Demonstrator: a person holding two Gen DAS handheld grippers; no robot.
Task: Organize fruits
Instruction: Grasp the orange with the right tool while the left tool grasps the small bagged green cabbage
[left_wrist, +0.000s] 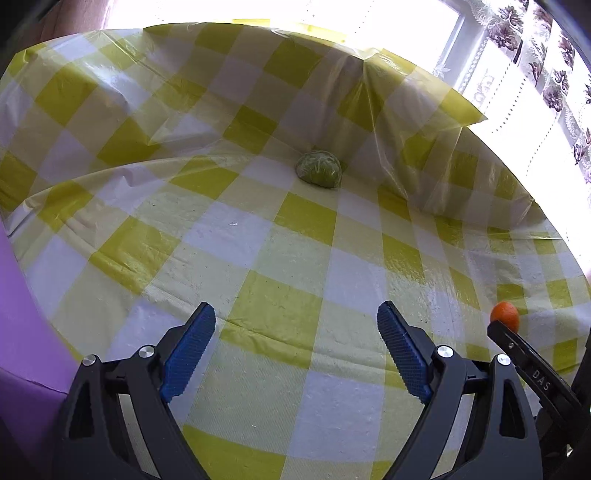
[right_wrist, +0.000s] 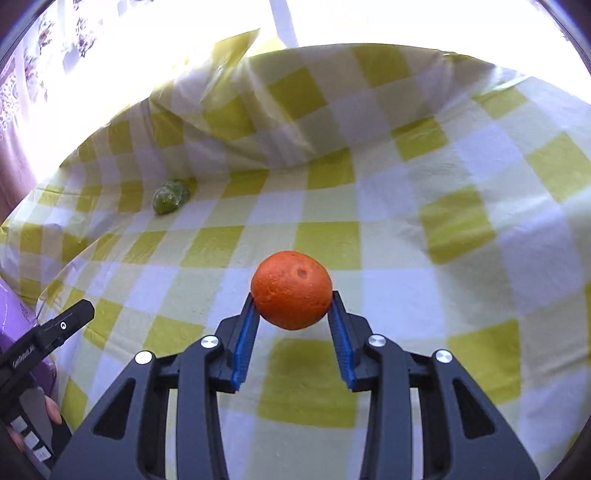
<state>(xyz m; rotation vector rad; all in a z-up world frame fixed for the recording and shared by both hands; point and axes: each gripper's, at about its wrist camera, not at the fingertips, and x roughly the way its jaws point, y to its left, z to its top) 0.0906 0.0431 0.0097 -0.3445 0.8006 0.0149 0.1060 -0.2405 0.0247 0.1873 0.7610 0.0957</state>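
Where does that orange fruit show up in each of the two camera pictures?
Left wrist view: the orange sits small at the far right edge, at the tip of the other hand's claw.
Right wrist view: the orange is at the centre, pinched between the right claw's blue pads.
Shared landmark: the green wrapped lump at the back of the yellow checked cloth.
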